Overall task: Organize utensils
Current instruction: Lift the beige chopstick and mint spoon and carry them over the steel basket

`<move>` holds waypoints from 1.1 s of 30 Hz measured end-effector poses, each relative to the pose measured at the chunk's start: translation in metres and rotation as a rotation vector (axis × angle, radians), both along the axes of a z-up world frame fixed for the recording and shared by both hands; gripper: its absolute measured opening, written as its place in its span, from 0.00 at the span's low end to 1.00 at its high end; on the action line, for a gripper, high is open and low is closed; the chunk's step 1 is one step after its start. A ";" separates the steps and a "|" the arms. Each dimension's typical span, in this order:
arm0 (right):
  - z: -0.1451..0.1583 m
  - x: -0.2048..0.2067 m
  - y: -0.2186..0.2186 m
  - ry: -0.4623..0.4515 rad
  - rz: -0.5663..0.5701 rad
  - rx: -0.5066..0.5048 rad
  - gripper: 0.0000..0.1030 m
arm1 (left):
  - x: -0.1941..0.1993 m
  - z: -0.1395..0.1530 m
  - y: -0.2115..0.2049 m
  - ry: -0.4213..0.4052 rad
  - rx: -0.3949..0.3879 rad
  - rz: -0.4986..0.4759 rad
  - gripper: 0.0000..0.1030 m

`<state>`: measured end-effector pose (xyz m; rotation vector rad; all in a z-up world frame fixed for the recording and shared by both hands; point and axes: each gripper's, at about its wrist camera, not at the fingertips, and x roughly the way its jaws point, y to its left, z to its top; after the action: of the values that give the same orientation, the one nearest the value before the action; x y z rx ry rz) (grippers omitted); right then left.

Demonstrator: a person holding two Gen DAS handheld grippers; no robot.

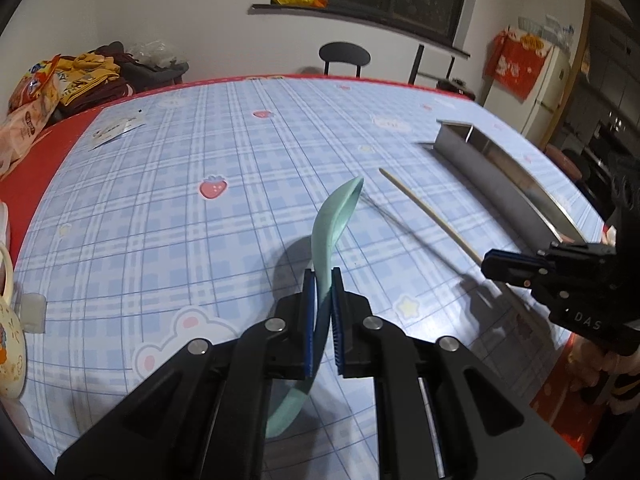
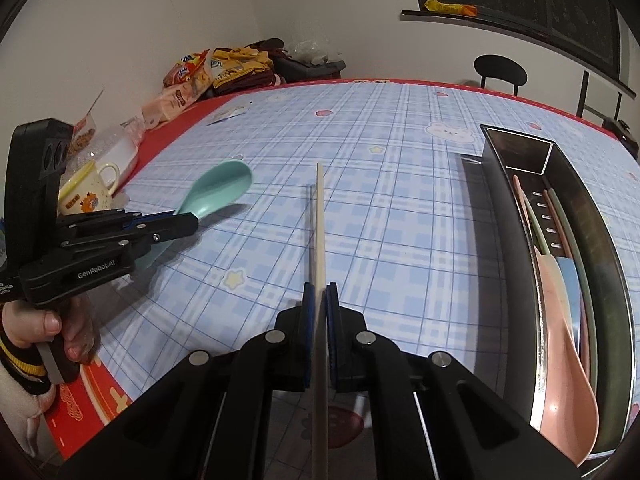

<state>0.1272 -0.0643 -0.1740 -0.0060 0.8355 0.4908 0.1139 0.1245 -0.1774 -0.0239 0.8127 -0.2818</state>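
My left gripper (image 1: 322, 280) is shut on a mint-green spoon (image 1: 334, 216) and holds it above the table, bowl pointing away. It also shows in the right wrist view (image 2: 188, 224), with the spoon (image 2: 220, 186) sticking out. My right gripper (image 2: 320, 294) is shut on a cream chopstick (image 2: 320, 220) that points forward over the table. In the left wrist view the right gripper (image 1: 490, 266) holds the chopstick (image 1: 424, 212) at the right. A metal utensil tray (image 2: 516, 216) at the right holds a pink spoon (image 2: 560, 320) and other pale utensils.
A blue plaid tablecloth (image 1: 200, 240) covers the table. A cream mug (image 2: 86, 196) and snack bags (image 2: 188, 76) sit at the left edge. A white card (image 1: 116, 130) lies far left. A chair (image 1: 344, 56) stands behind the table.
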 end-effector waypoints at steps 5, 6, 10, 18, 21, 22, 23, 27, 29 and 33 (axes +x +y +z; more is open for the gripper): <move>0.000 0.000 -0.002 0.000 -0.001 0.013 0.06 | 0.000 0.001 0.003 -0.002 -0.013 0.012 0.11; 0.001 0.000 -0.002 -0.002 0.000 0.014 0.06 | 0.000 0.001 0.003 -0.004 -0.014 0.014 0.11; 0.001 0.000 -0.003 -0.002 0.000 0.017 0.06 | -0.001 0.002 0.006 -0.007 -0.023 0.023 0.11; 0.004 -0.004 -0.005 -0.019 -0.006 0.038 0.06 | 0.001 -0.001 0.006 0.013 -0.026 0.037 0.11; 0.007 -0.006 -0.010 -0.024 -0.010 0.068 0.06 | 0.004 -0.001 0.009 0.032 -0.030 0.053 0.11; 0.009 -0.007 -0.013 -0.026 -0.013 0.084 0.06 | 0.004 -0.001 0.012 0.038 -0.041 0.068 0.11; 0.010 -0.008 -0.016 -0.027 -0.014 0.096 0.06 | 0.005 0.001 0.016 0.050 -0.063 0.083 0.11; 0.017 -0.009 -0.033 -0.030 -0.035 0.148 0.06 | 0.000 0.020 0.014 0.039 -0.108 0.099 0.11; 0.023 -0.009 -0.047 -0.038 -0.053 0.188 0.06 | -0.005 0.035 0.001 0.014 -0.119 0.078 0.11; 0.037 -0.009 -0.074 -0.076 -0.082 0.241 0.06 | -0.009 0.053 -0.032 -0.005 -0.170 0.034 0.11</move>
<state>0.1178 -0.1378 -0.1368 0.2292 0.6958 0.5084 0.1054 0.0930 -0.1245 -0.1961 0.7812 -0.3176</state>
